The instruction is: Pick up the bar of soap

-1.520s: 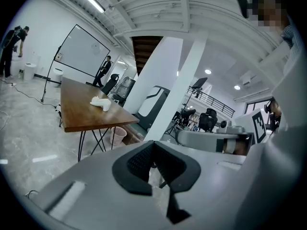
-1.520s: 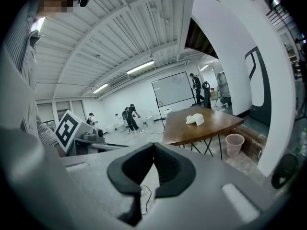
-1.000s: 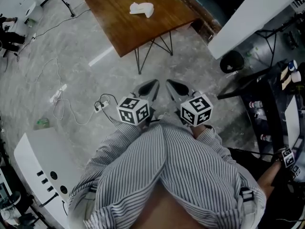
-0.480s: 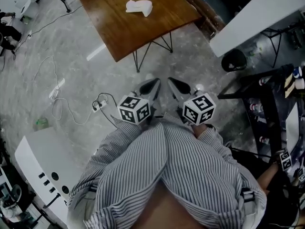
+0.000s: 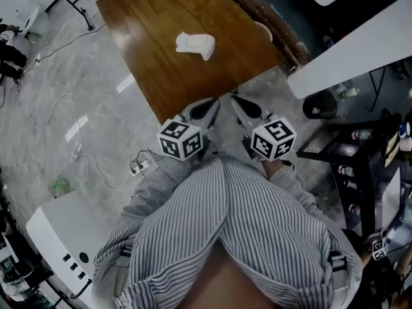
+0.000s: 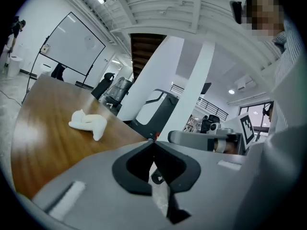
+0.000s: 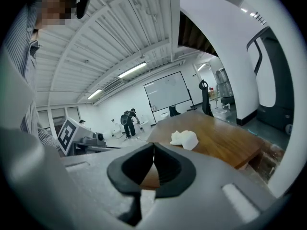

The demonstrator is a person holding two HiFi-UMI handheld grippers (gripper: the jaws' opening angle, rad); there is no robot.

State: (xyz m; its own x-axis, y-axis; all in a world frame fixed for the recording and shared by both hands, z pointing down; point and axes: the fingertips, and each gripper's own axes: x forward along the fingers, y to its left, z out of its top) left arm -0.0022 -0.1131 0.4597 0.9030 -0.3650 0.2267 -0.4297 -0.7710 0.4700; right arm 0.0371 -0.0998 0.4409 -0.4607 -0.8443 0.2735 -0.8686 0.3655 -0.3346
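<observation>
The bar of soap (image 5: 195,44) is a white, lumpy piece lying on the brown wooden table (image 5: 154,18), toward its far half. My left gripper (image 5: 210,105) and right gripper (image 5: 236,102) are side by side at the table's near corner, well short of the soap. Both are shut with nothing between their jaws. In the left gripper view the soap (image 6: 88,122) lies ahead to the left on the table (image 6: 38,138). In the right gripper view the soap (image 7: 185,138) lies ahead, slightly to the right. The person's striped shirt fills the lower head view.
Cables (image 5: 84,163) trail over the marble floor at left, near a white machine (image 5: 58,234). A black bin (image 5: 320,105), a long white panel (image 5: 360,44) and a dark rack (image 5: 370,166) stand at right. Two people (image 7: 128,121) stand far off beyond the table.
The person has stepped toward the table. It and the soap now lie closer, and both grippers have reached its near corner. Both stay shut and empty.
</observation>
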